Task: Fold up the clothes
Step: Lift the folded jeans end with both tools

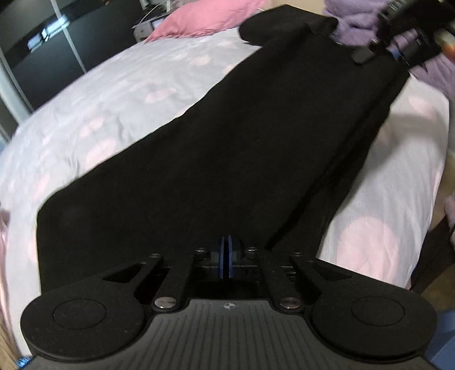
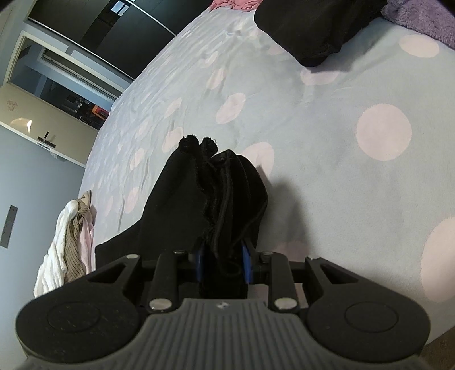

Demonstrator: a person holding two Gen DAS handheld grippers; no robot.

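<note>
A long black garment (image 1: 227, 148) stretches over the polka-dot bed, from my left gripper (image 1: 226, 256) at its near end to my right gripper (image 1: 398, 48) at its far end. The left jaws are pressed together on the near edge of the cloth. In the right wrist view my right gripper (image 2: 223, 264) is shut on a bunched end of the black garment (image 2: 216, 199), with a drawstring and frayed corners sticking out above the blue pads (image 2: 246, 267). The cloth hangs a little above the bed.
The bed cover (image 2: 312, 119) is pale blue with pink dots. A pink pillow (image 1: 204, 17) and a purple fleece blanket (image 1: 352, 20) lie at the head. More black clothing (image 2: 312, 28) lies on the bed. A white and striped pile of clothes (image 2: 65, 244) lies at the bed's edge. Dark wardrobe doors (image 1: 42, 42) stand beyond.
</note>
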